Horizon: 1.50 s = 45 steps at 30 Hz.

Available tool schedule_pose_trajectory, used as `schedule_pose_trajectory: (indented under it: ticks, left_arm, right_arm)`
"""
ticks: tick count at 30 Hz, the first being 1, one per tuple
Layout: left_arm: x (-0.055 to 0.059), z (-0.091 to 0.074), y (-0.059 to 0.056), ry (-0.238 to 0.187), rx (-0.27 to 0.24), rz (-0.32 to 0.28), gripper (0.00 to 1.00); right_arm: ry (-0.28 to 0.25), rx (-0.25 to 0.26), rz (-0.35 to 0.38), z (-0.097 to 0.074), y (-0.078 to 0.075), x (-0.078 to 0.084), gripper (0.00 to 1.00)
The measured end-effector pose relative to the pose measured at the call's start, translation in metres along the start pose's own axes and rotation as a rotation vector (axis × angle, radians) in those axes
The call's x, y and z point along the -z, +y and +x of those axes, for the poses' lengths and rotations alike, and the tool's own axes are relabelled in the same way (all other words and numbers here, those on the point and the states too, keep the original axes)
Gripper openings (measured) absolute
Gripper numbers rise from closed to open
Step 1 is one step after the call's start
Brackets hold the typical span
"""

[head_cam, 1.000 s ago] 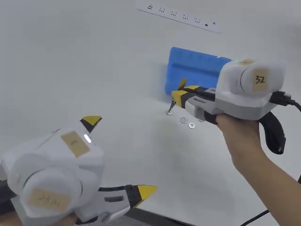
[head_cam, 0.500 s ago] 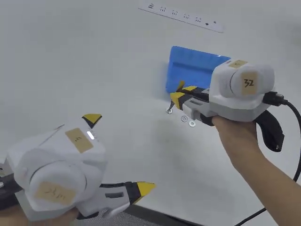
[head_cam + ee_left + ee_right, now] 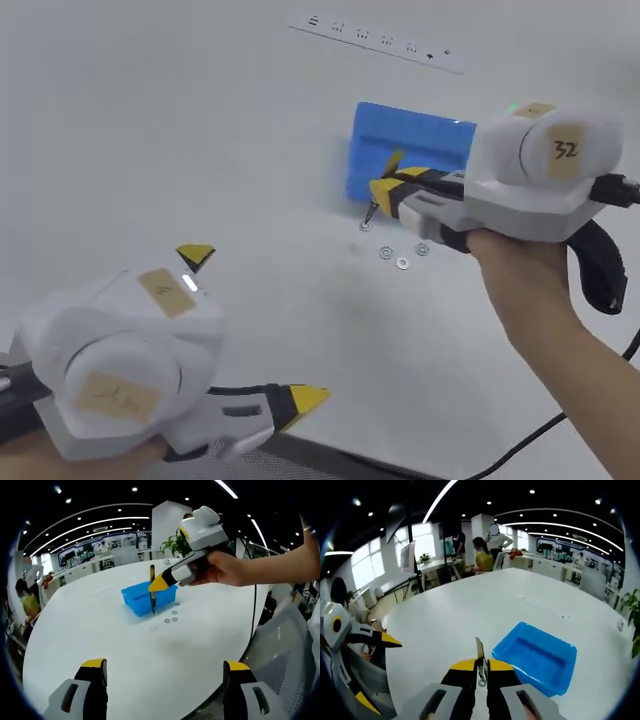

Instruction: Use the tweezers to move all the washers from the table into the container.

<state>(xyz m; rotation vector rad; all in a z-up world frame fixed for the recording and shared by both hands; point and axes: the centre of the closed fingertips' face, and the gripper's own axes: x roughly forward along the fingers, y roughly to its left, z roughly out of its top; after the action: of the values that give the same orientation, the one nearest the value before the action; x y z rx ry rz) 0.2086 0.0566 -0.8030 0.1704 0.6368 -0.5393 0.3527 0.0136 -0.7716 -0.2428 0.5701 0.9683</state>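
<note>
Three small metal washers (image 3: 402, 262) (image 3: 171, 619) lie close together on the white table, just in front of the blue container (image 3: 410, 140) (image 3: 142, 600) (image 3: 535, 662). My right gripper (image 3: 385, 190) (image 3: 160, 582) is shut on the tweezers (image 3: 372, 208) (image 3: 152, 594) (image 3: 478, 652). Their tips point down by the container's front left corner, left of the washers. Whether the tips hold a washer is too small to tell. My left gripper (image 3: 252, 328) (image 3: 164, 665) is open and empty near the table's front edge, well apart from the washers.
A white power strip (image 3: 380, 40) lies at the back of the table (image 3: 250, 150). A black cable (image 3: 560, 430) trails from the right gripper. A mesh chair (image 3: 280, 645) stands beside the table's edge. People and desks are far behind.
The right gripper has risen a little, lifting the tweezers' tips up and slightly right toward the container's front corner. The left gripper has stayed open in place.
</note>
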Motion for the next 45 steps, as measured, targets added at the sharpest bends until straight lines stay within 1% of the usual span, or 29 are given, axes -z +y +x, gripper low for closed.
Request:
schedule_pose_trajectory:
  ticks: [2,3,5,8,11,12,16,17,20,22,24,28,30,34,42,45]
  left_arm:
    - [0.000,0.000,0.001,0.002,-0.006,0.002,0.99]
    - [-0.001,-0.001,0.001,-0.006,-0.004,0.001,0.99]
    - [-0.001,-0.001,0.000,-0.005,0.000,-0.003,0.99]
    - [-0.001,-0.001,0.000,-0.003,-0.006,0.009,0.99]
    - [-0.005,-0.003,0.001,-0.023,-0.010,0.018,0.99]
    - [-0.007,-0.004,0.002,-0.035,-0.011,0.013,0.99]
    - [-0.009,-0.006,0.005,-0.055,-0.015,-0.012,0.99]
    - [-0.009,-0.005,0.005,-0.055,-0.013,-0.020,0.99]
    - [-0.008,-0.004,0.006,-0.046,-0.019,-0.017,0.99]
    - [-0.006,-0.003,0.004,-0.035,-0.013,-0.015,0.99]
    - [-0.005,-0.003,0.005,-0.032,-0.017,-0.005,0.99]
    - [-0.004,-0.002,0.004,-0.028,-0.009,-0.006,0.99]
    - [-0.001,-0.002,0.003,-0.010,-0.006,-0.004,0.97]
    - [-0.003,-0.002,0.004,-0.016,-0.012,0.002,0.96]
    - [-0.002,-0.001,0.005,-0.007,-0.020,0.005,0.96]
    - [-0.001,-0.001,0.005,-0.006,-0.020,0.009,0.96]
  right_arm:
    - [-0.002,0.007,0.001,-0.003,-0.002,-0.002,0.02]
    - [-0.006,0.011,0.005,-0.004,-0.003,-0.005,0.02]
    - [-0.013,0.014,0.020,-0.007,-0.006,-0.008,0.02]
    - [-0.043,0.016,0.054,-0.010,-0.011,-0.017,0.02]
    - [-0.054,0.014,0.071,-0.012,-0.015,-0.023,0.02]
    - [-0.054,0.015,0.071,-0.012,-0.015,-0.023,0.02]
    - [-0.057,0.024,0.057,-0.012,-0.018,-0.026,0.01]
    - [-0.061,0.021,0.057,-0.011,-0.019,-0.027,0.01]
    - [-0.077,0.032,0.053,-0.009,-0.024,-0.033,0.01]
    - [-0.070,0.037,0.050,-0.005,-0.028,-0.033,0.01]
    - [-0.071,0.039,0.052,-0.003,-0.029,-0.033,0.01]
    - [-0.089,0.048,0.046,0.001,-0.035,-0.040,0.01]
    - [-0.095,0.056,0.046,0.003,-0.039,-0.043,0.01]
    - [-0.108,0.070,0.046,0.006,-0.047,-0.048,0.01]
    - [-0.119,0.098,0.070,0.017,-0.064,-0.048,0.01]
    - [-0.125,0.099,0.101,0.024,-0.070,-0.046,0.01]
